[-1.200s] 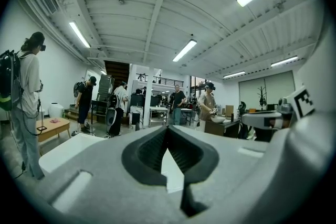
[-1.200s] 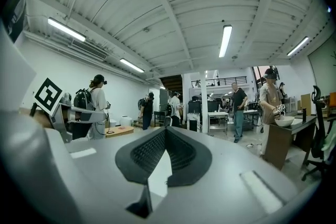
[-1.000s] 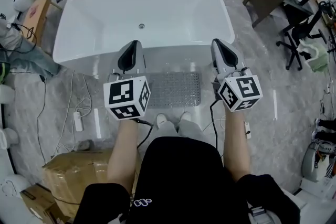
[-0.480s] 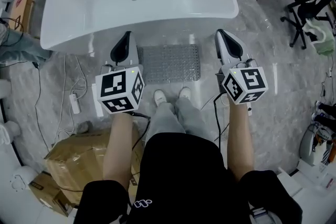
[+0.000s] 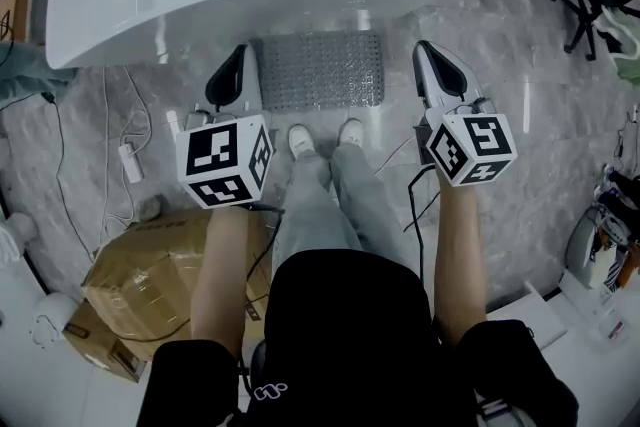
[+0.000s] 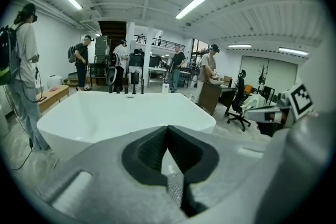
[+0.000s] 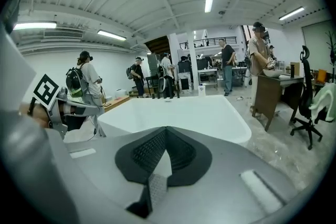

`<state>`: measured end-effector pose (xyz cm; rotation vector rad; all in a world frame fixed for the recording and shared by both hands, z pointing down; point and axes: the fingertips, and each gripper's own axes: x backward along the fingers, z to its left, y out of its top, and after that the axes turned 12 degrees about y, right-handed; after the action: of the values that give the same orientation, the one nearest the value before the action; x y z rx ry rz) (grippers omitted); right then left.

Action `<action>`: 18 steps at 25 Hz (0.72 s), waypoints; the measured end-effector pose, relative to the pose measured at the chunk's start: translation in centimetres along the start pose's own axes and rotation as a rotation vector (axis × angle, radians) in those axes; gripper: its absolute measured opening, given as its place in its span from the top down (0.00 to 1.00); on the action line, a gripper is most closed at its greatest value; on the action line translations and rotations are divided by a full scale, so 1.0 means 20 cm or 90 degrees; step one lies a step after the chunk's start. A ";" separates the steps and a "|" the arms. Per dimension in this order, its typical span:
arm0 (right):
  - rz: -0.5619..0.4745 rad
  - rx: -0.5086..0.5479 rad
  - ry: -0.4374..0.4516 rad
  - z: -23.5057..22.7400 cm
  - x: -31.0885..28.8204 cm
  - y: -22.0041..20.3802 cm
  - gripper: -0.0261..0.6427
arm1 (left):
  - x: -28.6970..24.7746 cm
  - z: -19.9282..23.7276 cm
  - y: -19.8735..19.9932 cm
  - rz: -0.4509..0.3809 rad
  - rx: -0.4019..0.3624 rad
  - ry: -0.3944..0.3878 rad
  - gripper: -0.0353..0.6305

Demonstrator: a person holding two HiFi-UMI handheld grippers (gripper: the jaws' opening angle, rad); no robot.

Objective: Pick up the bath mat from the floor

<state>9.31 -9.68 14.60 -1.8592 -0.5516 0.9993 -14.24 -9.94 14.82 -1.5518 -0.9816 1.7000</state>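
While I hold both grippers out over the floor, neither one grips anything. My left gripper (image 5: 238, 57) has its jaws pressed together. In the left gripper view the dark ribbed pads meet in a closed seam with nothing between them. My right gripper (image 5: 423, 55) is the same — jaws together, pads meeting, empty.

I see the bath mat (image 5: 318, 70) lying flat on the grey marbled floor (image 5: 520, 185), between the two grippers in the head view. Its far long edge is just beside the white bathtub (image 5: 150, 5), and its near edge is just ahead of my white shoes (image 5: 300, 139). Neither gripper touches the mat: the left one is at its left end and the right one off its right end. Both point toward the bathtub, which fills the middle of each gripper view beyond the jaws.

A cardboard box (image 5: 150, 280) sits on the floor to my left, near a white power strip (image 5: 130, 161) and its cable. People stand beyond the bathtub in both gripper views.
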 end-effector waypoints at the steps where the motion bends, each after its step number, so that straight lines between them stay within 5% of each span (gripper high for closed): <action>1: 0.010 -0.007 0.001 -0.01 -0.02 -0.05 0.95 | -0.02 0.00 -0.05 0.012 0.001 -0.002 0.94; 18: 0.136 -0.092 0.030 -0.21 -0.44 -0.93 0.95 | -0.53 0.02 -0.87 0.152 -0.026 0.014 0.94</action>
<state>8.46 -9.34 35.47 -2.0981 -0.4117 1.0746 -14.08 -9.74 35.11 -1.7690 -0.8518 1.8290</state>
